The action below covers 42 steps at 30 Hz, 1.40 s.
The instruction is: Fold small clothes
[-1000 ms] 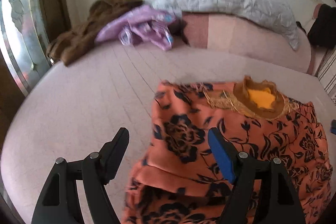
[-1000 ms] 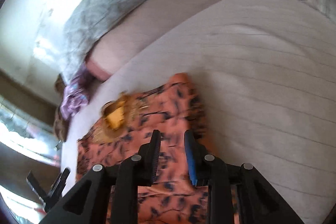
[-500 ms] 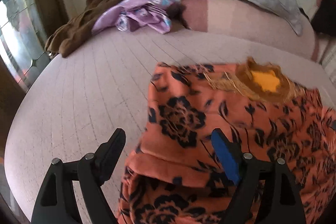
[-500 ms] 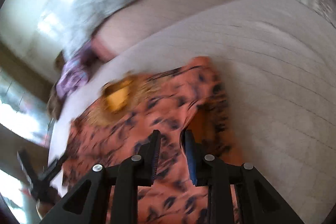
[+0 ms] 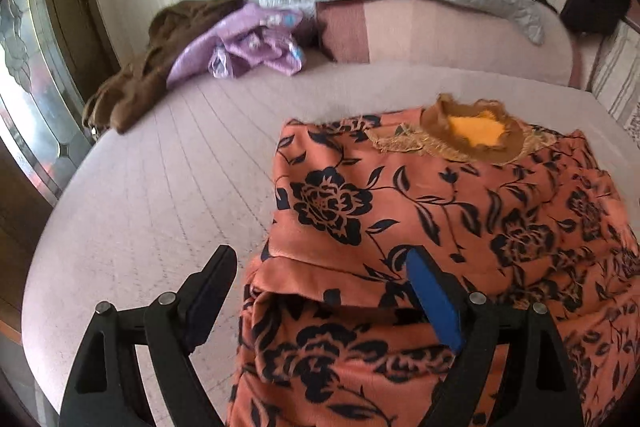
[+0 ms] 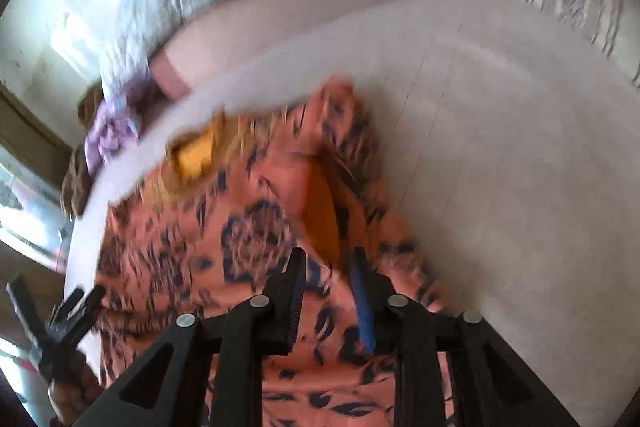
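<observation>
Since earlier: left gripper (image 5: 320,291) jaws opening over orange dress (image 5: 440,211) on bed (image 5: 160,187); right gripper (image 6: 326,291) jaws nearly closed, pinching dress edge; folding barely begun, purple garment (image 5: 248,47) beyond untouched.

Your left hand-held gripper (image 5: 320,271) tips forward and down, its black fingers (image 5: 208,287) spread wide and opening wider, the folded edge of the orange floral garment (image 5: 420,211) lying between them with neither pad pressing on it. Your right hand-held gripper (image 6: 326,275) angles down more steeply, jaws drawn close together with a fold of that same garment caught between the pads. In the right wrist view, blurred, your left hand-held gripper shows at the lower left edge, fingers apart.
</observation>
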Each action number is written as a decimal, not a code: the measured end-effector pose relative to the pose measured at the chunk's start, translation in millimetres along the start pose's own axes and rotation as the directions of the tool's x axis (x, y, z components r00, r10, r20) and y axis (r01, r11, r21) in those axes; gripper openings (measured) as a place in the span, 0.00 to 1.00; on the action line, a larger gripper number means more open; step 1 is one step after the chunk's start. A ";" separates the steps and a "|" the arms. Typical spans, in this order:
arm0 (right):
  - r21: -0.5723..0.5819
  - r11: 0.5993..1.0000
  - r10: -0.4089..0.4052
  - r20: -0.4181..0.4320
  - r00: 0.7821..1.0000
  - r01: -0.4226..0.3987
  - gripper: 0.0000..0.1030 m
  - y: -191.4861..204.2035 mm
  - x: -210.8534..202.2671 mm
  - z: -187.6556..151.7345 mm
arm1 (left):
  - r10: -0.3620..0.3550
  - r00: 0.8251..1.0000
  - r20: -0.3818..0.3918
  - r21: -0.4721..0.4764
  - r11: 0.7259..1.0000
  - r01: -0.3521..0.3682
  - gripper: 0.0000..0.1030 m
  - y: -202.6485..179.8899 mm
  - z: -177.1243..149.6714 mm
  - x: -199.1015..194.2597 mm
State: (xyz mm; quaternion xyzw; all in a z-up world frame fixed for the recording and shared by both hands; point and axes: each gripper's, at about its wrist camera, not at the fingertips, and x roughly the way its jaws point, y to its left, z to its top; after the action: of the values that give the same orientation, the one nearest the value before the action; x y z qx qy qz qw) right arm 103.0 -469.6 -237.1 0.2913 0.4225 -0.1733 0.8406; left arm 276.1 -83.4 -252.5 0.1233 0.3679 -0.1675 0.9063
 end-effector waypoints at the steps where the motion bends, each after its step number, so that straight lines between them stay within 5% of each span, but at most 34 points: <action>1: -0.001 0.999 0.037 0.017 0.999 -0.037 0.26 -0.2 -3.3 5.4 | 0.005 1.000 0.002 -0.004 1.000 -0.005 0.85 0.4 0.1 -1.1; 5: -0.001 0.986 0.169 -0.014 0.986 -0.169 0.26 18.8 10.9 2.7 | -0.020 0.999 -0.047 -0.045 0.999 0.018 0.85 3.8 -0.7 15.4; 8: 0.023 0.988 0.153 -0.094 0.984 -0.151 0.26 28.3 46.7 4.2 | -0.013 0.986 -0.165 -0.056 0.998 0.004 0.85 4.4 -10.6 44.1; 11: 0.118 0.986 0.143 -0.224 0.964 -0.119 0.25 16.4 81.9 -1.7 | -0.020 0.985 -0.172 -0.059 0.998 0.010 0.87 5.9 -8.7 49.7; 18: 0.005 0.981 0.194 -0.074 0.978 -0.194 0.26 19.8 11.0 -7.8 | -0.013 0.999 -0.031 -0.092 0.996 0.010 0.87 38.9 -18.6 -14.9; 19: -0.005 0.976 0.217 -0.056 0.975 -0.218 0.36 17.5 -1.9 -10.5 | -0.007 1.000 -0.013 -0.104 0.995 0.005 0.87 48.9 -27.4 -28.3; 20: -0.011 0.973 0.232 -0.037 0.972 -0.232 0.64 12.8 -15.7 -17.4 | -0.004 1.000 -0.004 -0.119 0.993 0.004 0.87 57.6 -36.9 -37.0; 22: -0.014 0.973 0.230 -0.009 0.973 -0.230 0.84 1.3 -36.4 -32.6 | -0.008 1.000 -0.011 -0.154 0.988 0.006 0.87 76.6 -62.9 -54.7; 29: 0.052 0.980 0.193 -0.003 0.981 -0.193 0.84 -71.5 -86.6 -100.1 | 0.054 0.994 -0.097 -0.260 0.962 -0.078 0.87 112.0 -136.7 -85.5; 33: 0.052 0.984 0.167 0.074 0.983 -0.171 0.84 -88.5 -109.9 -124.4 | 0.159 0.987 -0.014 -0.239 0.958 -0.157 0.87 95.0 -156.2 -118.1; 35: -0.048 0.983 0.184 0.228 0.956 -0.178 0.84 -76.3 -143.6 -132.5 | 0.202 0.979 0.029 -0.204 0.960 -0.192 0.87 80.9 -156.8 -136.4; 38: -0.215 0.971 0.197 0.459 0.866 -0.107 0.84 -46.4 -196.3 -150.7 | 0.213 0.973 0.086 -0.188 0.963 -0.194 0.87 66.9 -150.9 -162.0; 42: -0.288 0.952 0.249 0.528 0.812 -0.105 0.90 -15.8 -227.9 -165.4 | 0.229 0.960 0.163 -0.174 0.964 -0.200 0.91 51.4 -140.8 -195.5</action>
State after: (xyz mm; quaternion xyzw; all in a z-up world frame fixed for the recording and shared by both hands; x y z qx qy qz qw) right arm -139.2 -366.3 -135.9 0.1601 0.1474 -0.1176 0.9689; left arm 76.7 53.9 -207.3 0.0757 0.2802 -0.0494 0.9557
